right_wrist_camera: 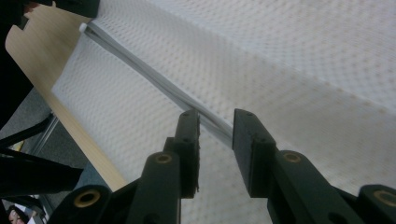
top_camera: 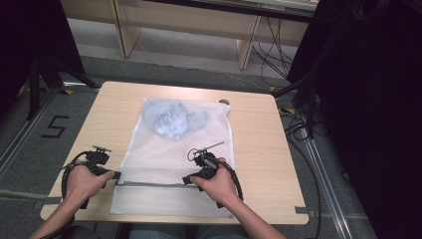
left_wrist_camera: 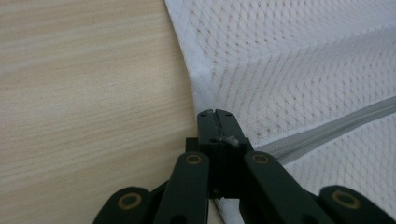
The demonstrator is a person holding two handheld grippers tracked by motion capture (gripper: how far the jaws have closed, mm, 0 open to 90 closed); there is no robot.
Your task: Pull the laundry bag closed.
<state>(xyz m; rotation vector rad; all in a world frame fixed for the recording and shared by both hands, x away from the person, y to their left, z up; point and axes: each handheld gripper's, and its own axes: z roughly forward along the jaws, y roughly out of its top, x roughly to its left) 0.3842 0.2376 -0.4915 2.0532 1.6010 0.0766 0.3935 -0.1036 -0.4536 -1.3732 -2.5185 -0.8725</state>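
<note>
At the zip's (top_camera: 149, 184) left end, left gripper (left_wrist_camera: 217, 122) is clamped on the mesh bag's (top_camera: 169, 154) edge; right gripper (right_wrist_camera: 215, 135) straddles the zip, jaws parted.

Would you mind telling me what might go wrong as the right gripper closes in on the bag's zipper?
1. The right gripper stands open astride the zipper; closing there may pinch mesh rather than a slider, which I cannot make out.
2. The left gripper is shut on the bag at its edge; a hard pull could slip it free.
3. The bag's near end overhangs the table, so it might slide off.
</note>
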